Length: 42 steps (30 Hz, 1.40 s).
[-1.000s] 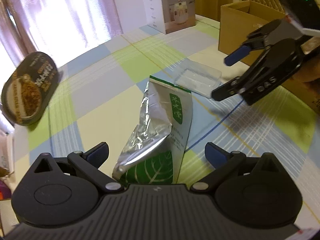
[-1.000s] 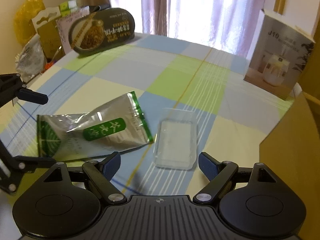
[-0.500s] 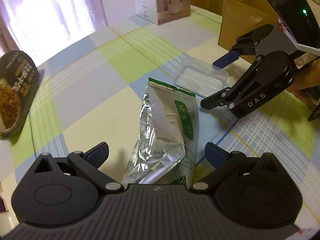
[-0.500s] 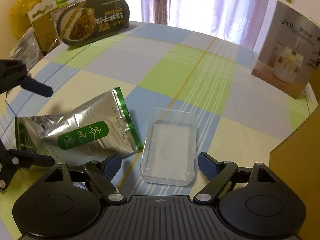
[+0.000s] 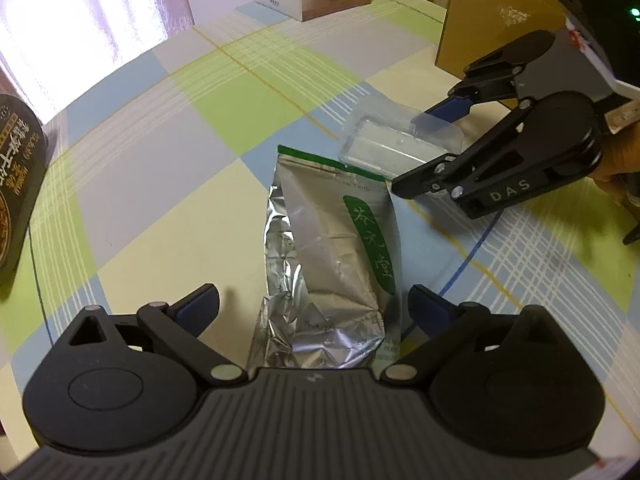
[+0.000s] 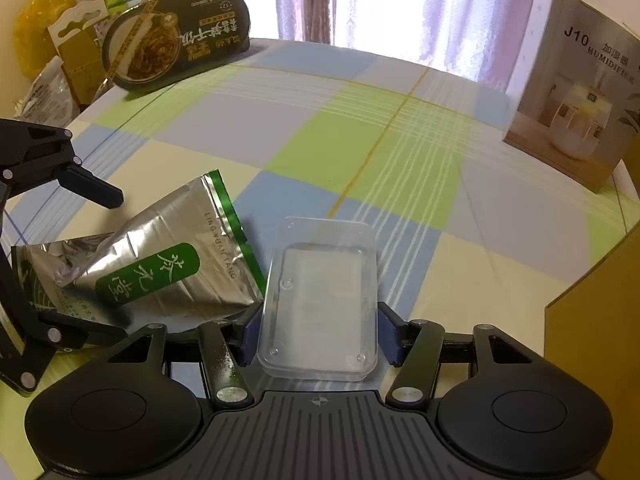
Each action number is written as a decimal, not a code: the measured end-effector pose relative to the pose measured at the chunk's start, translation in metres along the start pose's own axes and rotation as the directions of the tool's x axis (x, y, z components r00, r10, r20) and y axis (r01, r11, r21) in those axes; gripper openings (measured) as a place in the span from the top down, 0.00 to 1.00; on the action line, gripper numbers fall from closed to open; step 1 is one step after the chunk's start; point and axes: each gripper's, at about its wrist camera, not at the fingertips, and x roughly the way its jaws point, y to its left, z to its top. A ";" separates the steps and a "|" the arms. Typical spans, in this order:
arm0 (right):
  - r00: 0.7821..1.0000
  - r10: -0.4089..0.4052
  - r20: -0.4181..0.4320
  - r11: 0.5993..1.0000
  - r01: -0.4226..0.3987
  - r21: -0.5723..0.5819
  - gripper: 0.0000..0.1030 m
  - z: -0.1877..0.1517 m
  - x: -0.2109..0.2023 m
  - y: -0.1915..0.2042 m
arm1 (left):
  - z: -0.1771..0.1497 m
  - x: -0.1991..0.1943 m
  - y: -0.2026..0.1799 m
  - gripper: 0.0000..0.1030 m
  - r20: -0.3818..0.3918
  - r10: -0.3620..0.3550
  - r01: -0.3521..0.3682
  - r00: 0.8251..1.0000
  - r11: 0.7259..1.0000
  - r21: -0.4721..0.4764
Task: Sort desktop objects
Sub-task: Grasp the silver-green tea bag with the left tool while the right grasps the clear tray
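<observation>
One clear tray (image 6: 320,304), seemingly empty, clamped by right hand-held gripper (image 6: 316,340); left hand-held gripper (image 5: 314,304) spread apart.

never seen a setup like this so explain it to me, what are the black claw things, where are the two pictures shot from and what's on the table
The black claws are two-finger grippers that a person holds, one in each hand; there is no robot arm. Each carries a camera looking forward along its fingers, so you get one picture per gripper. The left gripper is open, straddling a silver and green foil pouch lying on the checked tablecloth. The right gripper has its blue pads against both sides of a clear plastic tray. Further back stand a humidifier box, a dark noodle package and a cardboard box.
</observation>
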 end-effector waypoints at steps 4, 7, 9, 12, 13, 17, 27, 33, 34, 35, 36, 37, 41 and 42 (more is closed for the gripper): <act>1.000 -0.021 -0.010 1.000 0.022 0.021 0.47 -0.010 -0.007 0.003 | -0.001 0.002 0.000 0.23 -0.007 -0.019 0.019 1.000 0.999 -0.030; 1.000 -0.023 -0.012 0.997 0.024 0.067 0.47 -0.025 -0.018 0.007 | -0.003 0.000 -0.004 0.33 0.000 -0.025 0.025 1.000 0.999 -0.038; 1.000 -0.017 -0.014 0.997 0.018 0.072 0.47 -0.038 -0.028 0.013 | -0.005 -0.003 -0.007 0.37 -0.001 -0.018 0.018 1.000 0.999 -0.043; 0.999 -0.014 -0.029 0.998 0.016 0.067 0.47 -0.055 -0.041 0.022 | -0.007 -0.009 -0.012 0.45 -0.010 -0.015 0.014 1.000 0.999 -0.048; 0.999 -0.014 -0.031 0.998 0.016 0.068 0.47 -0.061 -0.048 0.024 | -0.009 -0.013 -0.016 0.47 -0.017 -0.020 0.019 1.000 0.999 -0.045; 0.999 0.028 -0.037 0.995 -0.025 0.098 0.47 -0.089 -0.075 0.033 | -0.019 -0.027 -0.035 0.49 -0.043 -0.043 0.043 0.998 0.999 -0.003; 0.994 0.079 -0.070 0.993 -0.072 0.093 0.47 -0.170 -0.134 0.068 | -0.073 -0.060 -0.109 0.49 -0.107 -0.138 0.145 0.985 0.988 0.062; 0.995 0.078 -0.068 0.993 -0.071 0.097 0.47 -0.185 -0.142 0.077 | -0.074 -0.053 -0.130 0.39 -0.190 -0.125 0.146 0.974 0.984 0.098; 0.995 0.079 -0.063 0.993 -0.073 0.097 0.47 -0.185 -0.142 0.077 | -0.073 -0.050 -0.131 0.38 -0.201 -0.119 0.142 0.972 0.984 0.104; 0.995 0.079 -0.061 0.993 -0.073 0.094 0.47 -0.184 -0.142 0.076 | -0.072 -0.047 -0.133 0.38 -0.208 -0.114 0.138 0.971 0.985 0.107; 0.995 0.077 -0.060 0.993 -0.071 0.089 0.47 -0.187 -0.142 0.076 | -0.070 -0.044 -0.133 0.37 -0.215 -0.111 0.136 0.970 0.985 0.110; 0.995 0.075 -0.059 0.994 -0.070 0.086 0.46 -0.189 -0.142 0.077 | -0.070 -0.041 -0.132 0.37 -0.219 -0.109 0.136 0.970 0.985 0.109; 0.996 0.068 -0.050 0.993 -0.063 0.097 0.39 -0.192 -0.139 0.076 | -0.068 -0.033 -0.131 0.36 -0.225 -0.114 0.137 0.968 0.987 0.087; 0.997 0.062 -0.048 0.994 -0.058 0.089 0.38 -0.192 -0.138 0.078 | -0.067 -0.032 -0.132 0.36 -0.225 -0.112 0.134 0.968 0.987 0.086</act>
